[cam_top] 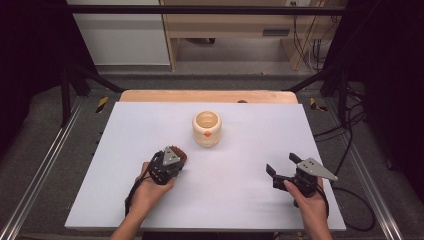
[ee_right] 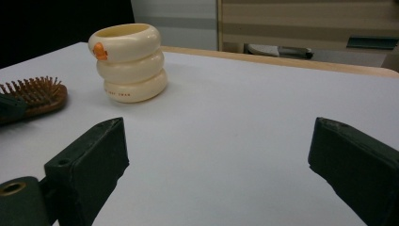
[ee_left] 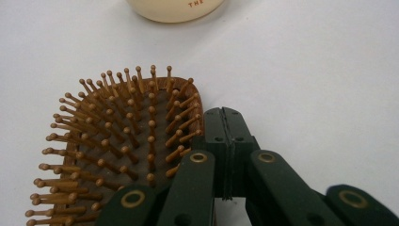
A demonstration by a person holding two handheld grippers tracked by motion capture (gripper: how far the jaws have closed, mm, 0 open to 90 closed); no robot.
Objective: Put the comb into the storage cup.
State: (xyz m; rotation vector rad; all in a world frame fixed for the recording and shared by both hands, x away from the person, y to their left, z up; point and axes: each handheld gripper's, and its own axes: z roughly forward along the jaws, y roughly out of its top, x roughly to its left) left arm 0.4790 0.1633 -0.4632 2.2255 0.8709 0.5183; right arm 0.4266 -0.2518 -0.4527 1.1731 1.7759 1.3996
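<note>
A wooden hairbrush lies bristles-up on the white table; in the high view the hairbrush is left of centre. My left gripper is shut, its jaws pressed flat together right beside the brush's right edge, with nothing visible between them. In the high view a hand holds the left gripper over the brush's near end. A cream ribbed cup with an orange mark stands beyond the brush. My right gripper hovers open at the right, with nothing between its jaws. The right gripper looks toward the cup and the hairbrush.
The white table top has a wooden strip along its far edge. Metal rails and black frame posts flank both sides. Cables lie on the floor at the right. Wooden furniture stands beyond the table.
</note>
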